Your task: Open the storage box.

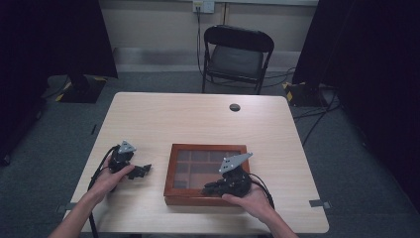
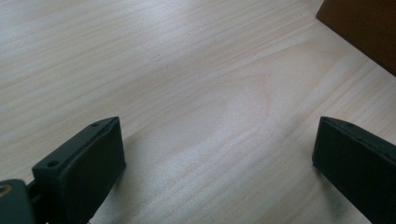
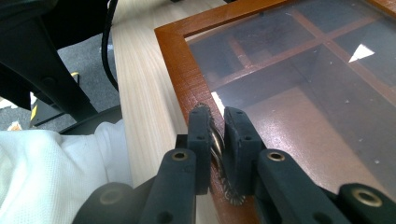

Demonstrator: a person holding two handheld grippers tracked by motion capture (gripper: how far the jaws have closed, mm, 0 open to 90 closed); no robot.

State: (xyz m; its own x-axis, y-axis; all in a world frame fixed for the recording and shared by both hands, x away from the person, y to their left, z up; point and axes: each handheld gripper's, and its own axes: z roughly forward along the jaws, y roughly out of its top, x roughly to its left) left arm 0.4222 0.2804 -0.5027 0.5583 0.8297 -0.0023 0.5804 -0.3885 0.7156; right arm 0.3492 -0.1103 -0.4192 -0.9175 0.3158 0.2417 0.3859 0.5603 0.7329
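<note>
A brown wooden box with a glass lid over several compartments lies on the table's near middle. My right gripper is at the box's front edge. In the right gripper view the gripper is shut on a small metal clasp at the lid's frame. My left gripper rests on the table to the left of the box. Its jaws stand wide open over bare wood, with a corner of the box farther off.
The light wooden table has a round cable hole near its far edge. A black folding chair stands behind the table. A black cable and white cloth show past the table's near edge.
</note>
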